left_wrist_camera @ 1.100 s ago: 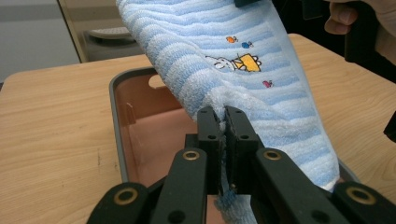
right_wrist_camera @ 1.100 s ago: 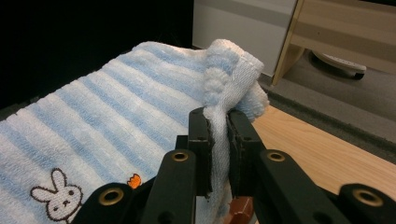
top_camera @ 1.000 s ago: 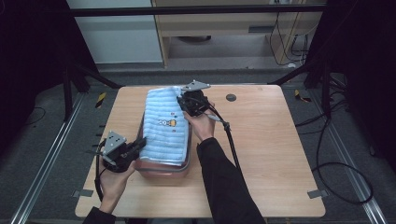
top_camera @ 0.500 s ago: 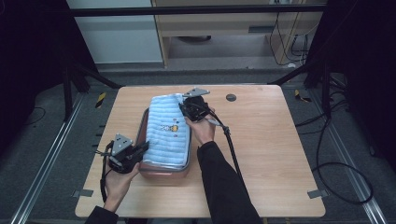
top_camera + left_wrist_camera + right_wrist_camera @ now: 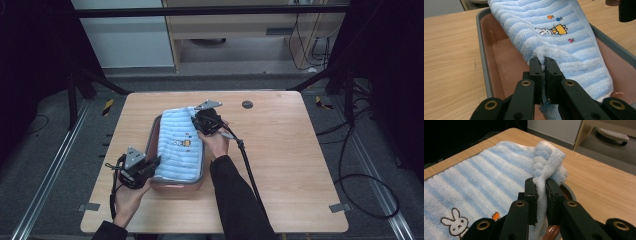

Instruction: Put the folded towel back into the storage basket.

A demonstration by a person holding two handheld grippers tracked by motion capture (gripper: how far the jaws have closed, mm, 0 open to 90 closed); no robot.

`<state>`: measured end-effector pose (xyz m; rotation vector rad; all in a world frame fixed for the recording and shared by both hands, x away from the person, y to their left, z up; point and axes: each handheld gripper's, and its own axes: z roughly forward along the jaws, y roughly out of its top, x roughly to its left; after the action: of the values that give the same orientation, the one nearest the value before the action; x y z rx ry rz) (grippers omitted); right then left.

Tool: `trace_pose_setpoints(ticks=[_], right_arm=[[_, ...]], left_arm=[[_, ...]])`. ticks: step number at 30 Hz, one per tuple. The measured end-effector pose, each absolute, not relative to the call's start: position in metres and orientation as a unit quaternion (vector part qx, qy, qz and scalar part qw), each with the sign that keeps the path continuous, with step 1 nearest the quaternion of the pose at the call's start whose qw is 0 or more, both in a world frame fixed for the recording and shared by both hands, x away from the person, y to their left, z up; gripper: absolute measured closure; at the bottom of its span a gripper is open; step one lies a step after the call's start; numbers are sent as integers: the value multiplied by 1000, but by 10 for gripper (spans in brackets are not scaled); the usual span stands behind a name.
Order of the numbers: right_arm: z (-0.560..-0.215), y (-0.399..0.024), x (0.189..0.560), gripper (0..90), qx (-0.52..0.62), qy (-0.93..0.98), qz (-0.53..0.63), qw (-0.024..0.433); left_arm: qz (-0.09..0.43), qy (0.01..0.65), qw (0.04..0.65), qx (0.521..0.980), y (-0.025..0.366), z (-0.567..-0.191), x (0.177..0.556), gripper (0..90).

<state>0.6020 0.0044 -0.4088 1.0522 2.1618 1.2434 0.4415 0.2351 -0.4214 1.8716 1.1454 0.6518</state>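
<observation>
Blue-and-white striped terry towel (image 5: 179, 146) draped over the grey-rimmed pink tray (image 5: 154, 134) at frame centre, pinched at opposite corners by both closed fingers (image 5: 553, 72); uneven release could leave cloth overhanging the rim.

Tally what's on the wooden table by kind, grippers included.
Blue-and-white striped terry towel with a rabbit print: 1
Pink rectangular tray with a grey rim: 1
Small dark round disc on the tabletop: 1
Black two-jaw grippers, both clamped on towel edges: 2 (left gripper, right gripper)
Total: 5
</observation>
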Motion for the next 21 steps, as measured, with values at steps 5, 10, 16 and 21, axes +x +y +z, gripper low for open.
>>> trace_pose_setpoints(ticks=[5, 10, 16, 21], right_arm=[[-415, 6, 602, 814, 379, 784, 443, 212], [-420, 8, 602, 808, 379, 789, 436, 208], [-425, 10, 603, 787, 381, 796, 426, 201], [-430, 10, 603, 702, 383, 800, 416, 199]], left_arm=[[258, 457, 407, 747, 235, -425, 441, 854], [255, 462, 403, 748, 236, -427, 441, 852], [251, 470, 391, 751, 238, -430, 443, 838], [250, 476, 387, 749, 239, -432, 445, 799]])
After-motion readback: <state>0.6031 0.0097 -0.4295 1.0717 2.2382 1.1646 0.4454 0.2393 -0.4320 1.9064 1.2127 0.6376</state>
